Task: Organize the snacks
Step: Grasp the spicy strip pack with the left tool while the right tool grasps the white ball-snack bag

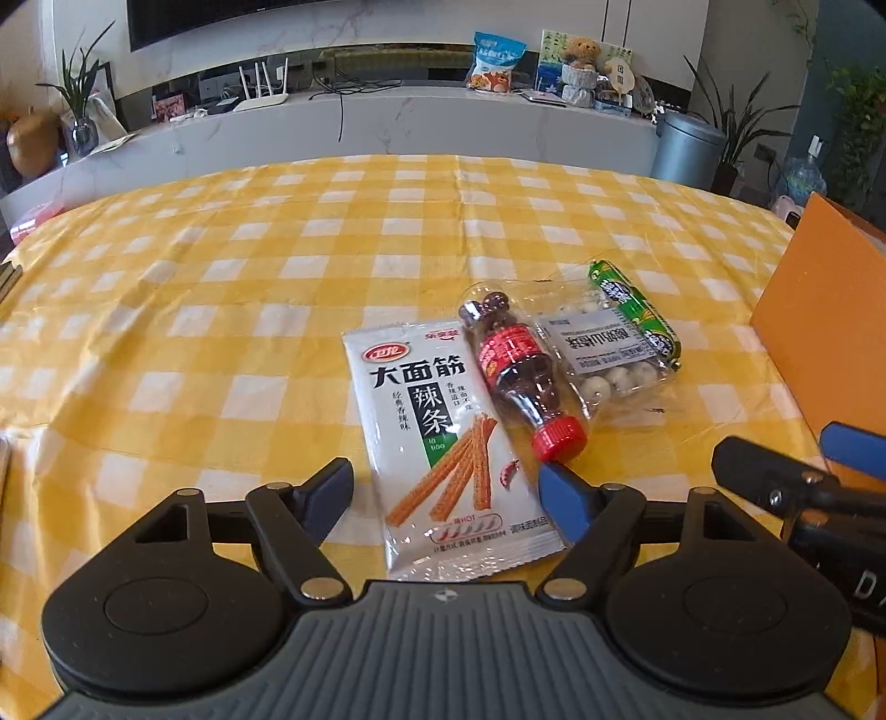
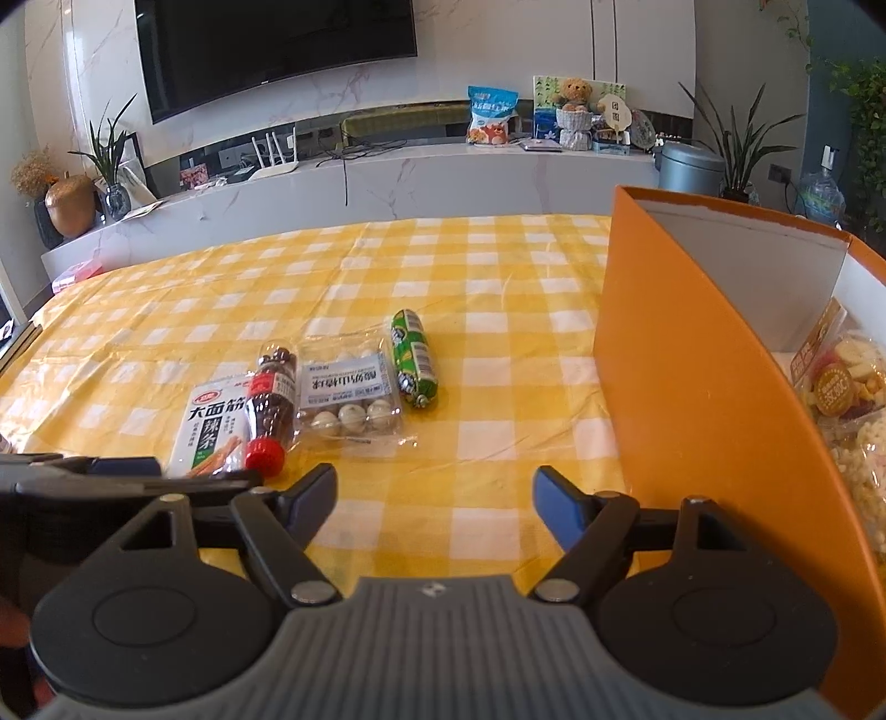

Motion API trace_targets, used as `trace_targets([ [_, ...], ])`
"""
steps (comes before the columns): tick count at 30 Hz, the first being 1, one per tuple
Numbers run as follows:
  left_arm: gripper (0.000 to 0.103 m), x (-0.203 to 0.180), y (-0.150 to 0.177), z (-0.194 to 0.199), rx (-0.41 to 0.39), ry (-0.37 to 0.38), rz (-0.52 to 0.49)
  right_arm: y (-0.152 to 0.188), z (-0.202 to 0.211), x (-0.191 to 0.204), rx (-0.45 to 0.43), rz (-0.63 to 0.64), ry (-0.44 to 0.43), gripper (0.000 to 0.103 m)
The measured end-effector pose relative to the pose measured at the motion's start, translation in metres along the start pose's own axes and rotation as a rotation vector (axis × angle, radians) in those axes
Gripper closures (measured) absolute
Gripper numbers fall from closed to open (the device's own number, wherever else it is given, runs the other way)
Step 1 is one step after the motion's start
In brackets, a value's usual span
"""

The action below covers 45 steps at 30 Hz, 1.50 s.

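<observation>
Yellow checked tablecloth point(image 1: 221, 266), orange box point(image 2: 692, 360), wall television point(image 2: 277, 50)

Four snacks point(image 2: 310, 404) lie left of box point(image 2: 692, 365).

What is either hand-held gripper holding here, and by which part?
Nothing. The left hand-held gripper is open around the spicy strip packet without clamping it; the right hand-held gripper is open over bare tablecloth.

A white snack packet point(image 1: 443, 443) reads "大面筋 辣条" under a red "卫龙" logo, with "HOT" near its bottom edge.
</observation>
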<state>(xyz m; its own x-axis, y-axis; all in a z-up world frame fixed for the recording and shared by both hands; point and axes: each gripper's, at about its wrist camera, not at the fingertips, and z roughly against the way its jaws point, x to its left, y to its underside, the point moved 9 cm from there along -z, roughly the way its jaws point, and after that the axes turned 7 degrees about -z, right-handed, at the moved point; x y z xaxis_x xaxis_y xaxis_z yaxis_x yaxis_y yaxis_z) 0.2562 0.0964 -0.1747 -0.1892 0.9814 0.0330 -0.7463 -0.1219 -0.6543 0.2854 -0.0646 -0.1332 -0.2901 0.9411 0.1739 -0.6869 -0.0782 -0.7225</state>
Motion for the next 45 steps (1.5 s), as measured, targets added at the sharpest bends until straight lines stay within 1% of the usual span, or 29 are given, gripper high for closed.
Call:
trace_targets([
  [1, 0.022, 0.003, 0.0, 0.001, -0.001, 0.002, 0.001, -0.001, 0.0, 0.001, -0.009, 0.002, -0.001, 0.021],
  [3, 0.027, 0.008, 0.0, 0.001, 0.004, -0.008, -0.006, -0.002, -0.002, 0.004, -0.011, 0.02, -0.003, 0.021],
  [4, 0.027, 0.012, 0.0, 0.002, 0.007, -0.017, -0.008, -0.002, -0.004, 0.005, -0.008, 0.03, -0.003, 0.021],
  [8, 0.026, 0.023, 0.001, 0.002, 0.013, -0.019, 0.01, -0.002, -0.012, 0.009, 0.002, 0.049, 0.008, 0.021],
  [13, 0.019, 0.024, 0.001, 0.001, -0.006, -0.019, -0.004, -0.01, -0.025, 0.015, -0.006, 0.034, 0.007, 0.021],
  [16, 0.019, 0.024, 0.0, 0.0, -0.011, -0.021, -0.009, -0.016, -0.037, 0.023, 0.003, 0.033, -0.006, 0.021],
  [20, 0.019, 0.026, -0.001, -0.002, -0.016, -0.019, -0.003, -0.015, -0.054, 0.03, 0.021, 0.046, 0.002, 0.021],
  [22, 0.019, 0.025, -0.001, -0.002, -0.018, -0.022, -0.012, -0.014, -0.056, 0.033, 0.013, 0.038, -0.01, 0.021],
  [26, 0.018, 0.023, -0.001, -0.003, -0.026, -0.032, -0.04, -0.01, -0.061, 0.042, 0.041, 0.061, -0.03, 0.021],
  [28, 0.018, 0.022, -0.001, -0.003, -0.032, -0.032, -0.047, -0.008, -0.063, 0.044, 0.05, 0.065, -0.039, 0.022],
  [29, 0.019, 0.022, -0.001, -0.003, -0.034, -0.029, -0.048, -0.006, -0.064, 0.044, 0.06, 0.059, -0.036, 0.026],
  [30, 0.021, 0.022, -0.001, -0.003, -0.034, -0.022, -0.045, -0.005, -0.066, 0.043, 0.072, 0.048, -0.037, 0.029],
  [32, 0.028, 0.021, -0.001, -0.002, -0.034, -0.011, -0.054, -0.005, -0.065, 0.042, 0.062, 0.061, -0.022, 0.036],
  [33, 0.034, 0.02, -0.001, -0.001, -0.034, -0.003, -0.055, -0.006, -0.065, 0.041, 0.063, 0.065, -0.02, 0.036],
  [37, 0.041, 0.018, 0.0, 0.001, -0.023, -0.006, -0.065, -0.004, -0.061, 0.039, 0.072, 0.06, -0.014, 0.037],
  [41, 0.043, 0.019, 0.004, 0.006, -0.01, -0.005, -0.058, 0.0, -0.052, 0.035, 0.082, 0.073, 0.002, 0.038],
  [45, 0.044, 0.016, 0.011, 0.013, 0.009, 0.001, -0.068, 0.012, -0.037, 0.028, 0.101, 0.076, 0.004, 0.038],
])
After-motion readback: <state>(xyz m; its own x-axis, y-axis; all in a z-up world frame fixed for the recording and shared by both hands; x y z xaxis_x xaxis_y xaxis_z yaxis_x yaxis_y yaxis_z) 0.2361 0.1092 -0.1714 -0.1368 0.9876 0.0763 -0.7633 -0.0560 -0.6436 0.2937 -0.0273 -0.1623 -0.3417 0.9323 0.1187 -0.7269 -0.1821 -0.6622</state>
